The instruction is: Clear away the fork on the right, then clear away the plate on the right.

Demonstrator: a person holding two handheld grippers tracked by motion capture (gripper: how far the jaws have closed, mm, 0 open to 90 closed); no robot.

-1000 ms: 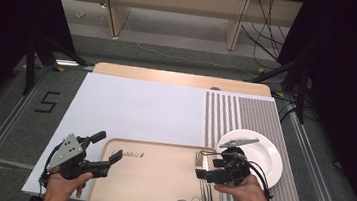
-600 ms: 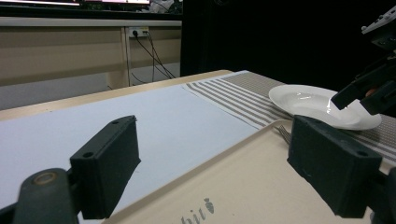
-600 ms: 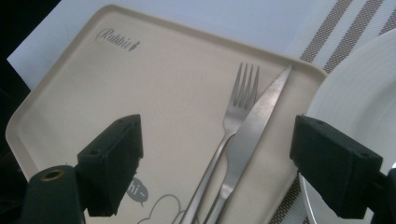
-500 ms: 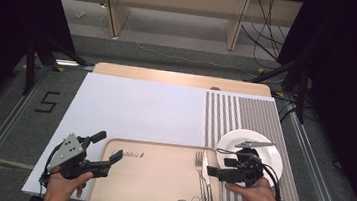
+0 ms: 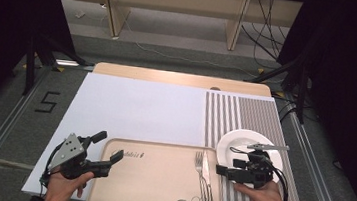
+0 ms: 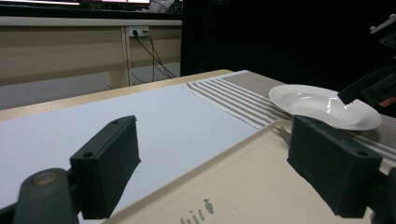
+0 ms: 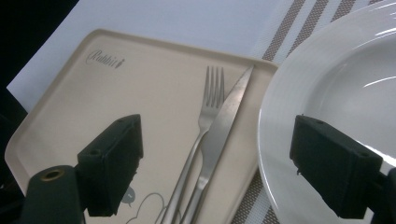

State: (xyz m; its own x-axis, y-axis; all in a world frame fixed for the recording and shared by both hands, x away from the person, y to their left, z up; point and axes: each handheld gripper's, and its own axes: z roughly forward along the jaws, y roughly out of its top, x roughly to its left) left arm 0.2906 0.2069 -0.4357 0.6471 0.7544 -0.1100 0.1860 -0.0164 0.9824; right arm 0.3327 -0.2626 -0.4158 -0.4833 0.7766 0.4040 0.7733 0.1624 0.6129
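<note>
A beige tray (image 5: 157, 184) lies at the table's near edge, with a fork (image 5: 200, 164) and a knife (image 5: 207, 180) side by side along its right side. A white plate (image 5: 248, 140) rests on the striped mat to the right. My left gripper (image 5: 108, 146) is open at the tray's left corner, with one jaw over the tray rim. My right gripper (image 5: 228, 167) is open and empty, just right of the cutlery at the plate's near edge. In the right gripper view the fork (image 7: 206, 114) and knife (image 7: 225, 122) lie between my open jaws, and the plate (image 7: 341, 88) is on the right.
A white sheet (image 5: 135, 108) covers the table's left and middle, with a brown-striped placemat (image 5: 238, 114) on the right. Metal rails and cables run along the floor on both sides. In the left gripper view the plate (image 6: 322, 105) and the other gripper (image 6: 373, 84) show beyond the tray (image 6: 243, 186).
My right gripper has drawn back to the right, from over the fork and knife to the plate's near edge. The cutlery stays on the tray. The left gripper has not moved.
</note>
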